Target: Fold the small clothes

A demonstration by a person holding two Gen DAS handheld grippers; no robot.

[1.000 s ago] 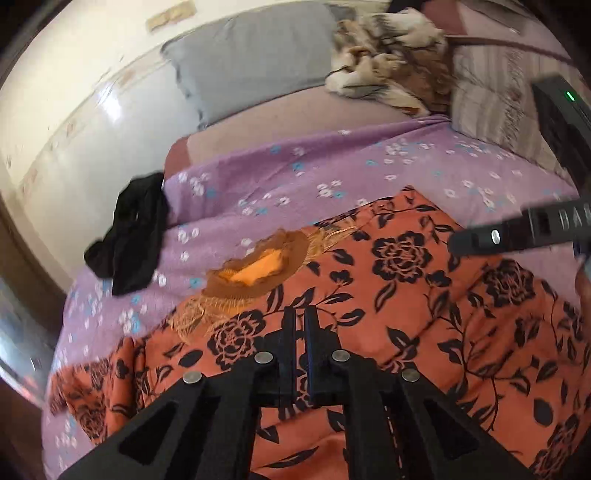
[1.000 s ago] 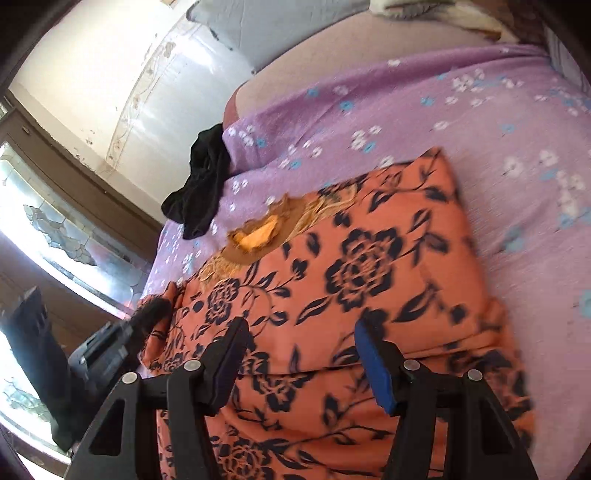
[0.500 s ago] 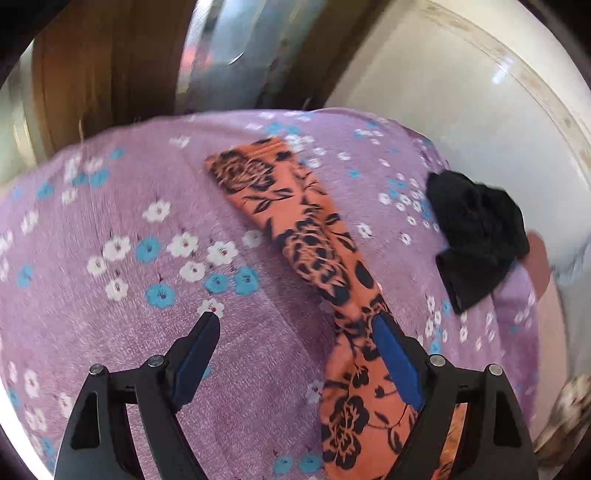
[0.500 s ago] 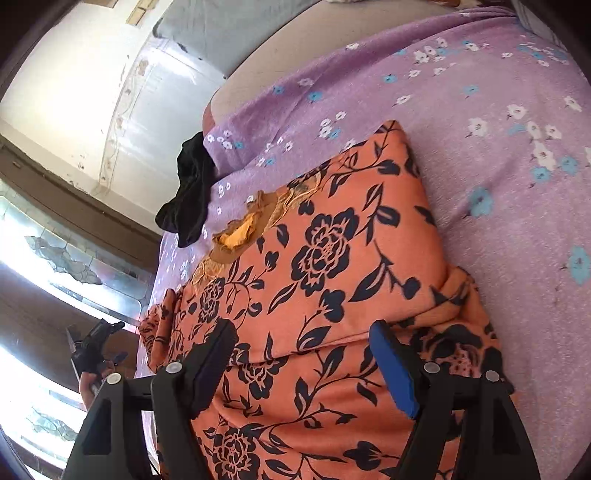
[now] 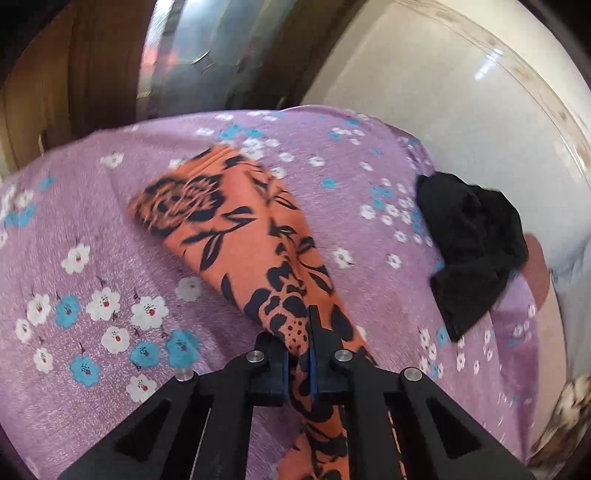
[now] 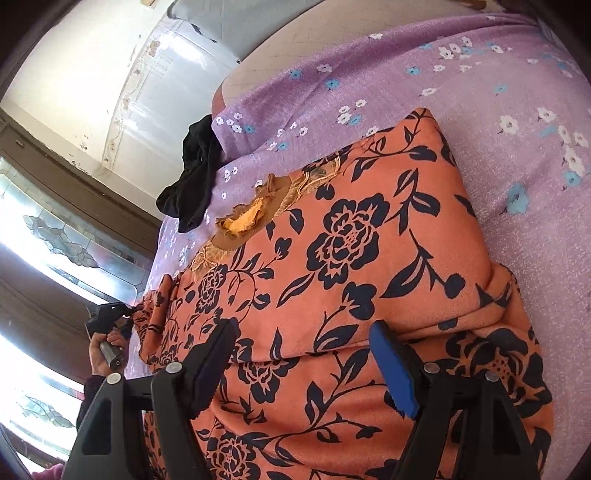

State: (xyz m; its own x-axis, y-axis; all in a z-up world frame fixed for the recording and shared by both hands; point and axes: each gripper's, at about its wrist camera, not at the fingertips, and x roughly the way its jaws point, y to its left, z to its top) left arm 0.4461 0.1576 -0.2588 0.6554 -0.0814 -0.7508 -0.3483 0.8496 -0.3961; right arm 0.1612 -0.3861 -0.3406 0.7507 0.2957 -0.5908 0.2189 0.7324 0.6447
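An orange garment with a black flower print (image 6: 351,251) lies spread on the purple floral bedsheet (image 6: 517,110), its right side folded over the body. Its long left sleeve (image 5: 229,229) stretches away across the sheet in the left wrist view. My left gripper (image 5: 299,354) is shut on that sleeve near its base; it also shows far left in the right wrist view (image 6: 122,314). My right gripper (image 6: 303,354) is open and empty, hovering over the garment's lower middle.
A crumpled black garment (image 5: 472,243) lies at the bed's edge by the white wall; it also shows in the right wrist view (image 6: 192,177). A grey pillow (image 6: 229,22) sits at the bed's head. A window (image 6: 44,236) is on the left.
My left gripper swung from over the garment's body to the left sleeve, opened, then shut on the sleeve. My right gripper stayed open and shifted slightly over the garment.
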